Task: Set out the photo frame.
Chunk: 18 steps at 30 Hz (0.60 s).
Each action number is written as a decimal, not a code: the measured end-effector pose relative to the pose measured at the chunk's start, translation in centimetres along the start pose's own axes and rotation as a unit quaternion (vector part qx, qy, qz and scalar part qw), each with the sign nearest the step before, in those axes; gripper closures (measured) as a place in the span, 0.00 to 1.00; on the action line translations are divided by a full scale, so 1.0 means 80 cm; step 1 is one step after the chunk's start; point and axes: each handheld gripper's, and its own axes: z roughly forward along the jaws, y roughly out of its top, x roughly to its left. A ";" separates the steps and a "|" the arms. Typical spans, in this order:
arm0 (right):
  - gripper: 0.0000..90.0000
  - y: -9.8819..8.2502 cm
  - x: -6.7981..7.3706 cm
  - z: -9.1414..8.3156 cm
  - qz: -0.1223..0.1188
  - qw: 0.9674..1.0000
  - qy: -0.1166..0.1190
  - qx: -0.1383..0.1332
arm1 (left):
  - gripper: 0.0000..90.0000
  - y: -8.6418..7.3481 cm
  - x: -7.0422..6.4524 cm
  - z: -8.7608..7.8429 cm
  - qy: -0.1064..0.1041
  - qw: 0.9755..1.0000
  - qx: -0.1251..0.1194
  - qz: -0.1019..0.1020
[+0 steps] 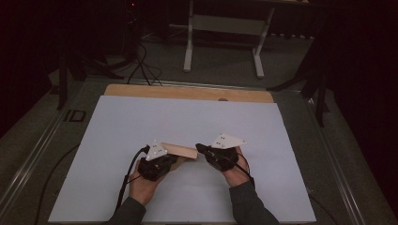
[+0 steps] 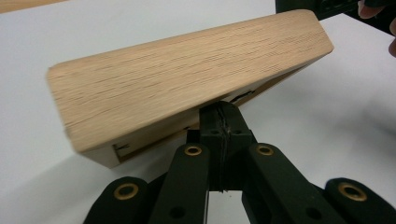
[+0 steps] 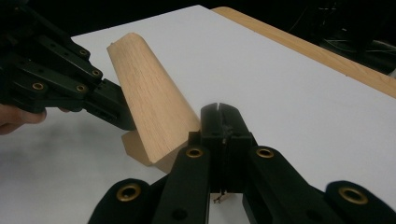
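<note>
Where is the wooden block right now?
In the high view the wooden block sits near the middle of the white table top, between the left gripper and the right gripper, tilted up on one edge.

A: What's the wooden box [image 1: 180,150] like?
B: Pale oak, flat, rounded edges, a thin seam along its lower side.
A: Its pose?
B: Tilted, one long edge raised, near the white worktop [image 1: 141,122] front.
</note>
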 end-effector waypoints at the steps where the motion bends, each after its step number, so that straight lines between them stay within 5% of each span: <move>1: 1.00 0.000 0.000 0.000 -0.001 1.000 0.000 0.001 | 0.99 0.000 0.000 0.001 -0.001 1.000 0.000 0.001; 18: 1.00 0.002 0.013 0.003 -0.022 0.999 0.024 0.008 | 0.99 -0.001 0.004 0.003 0.002 1.000 0.003 -0.007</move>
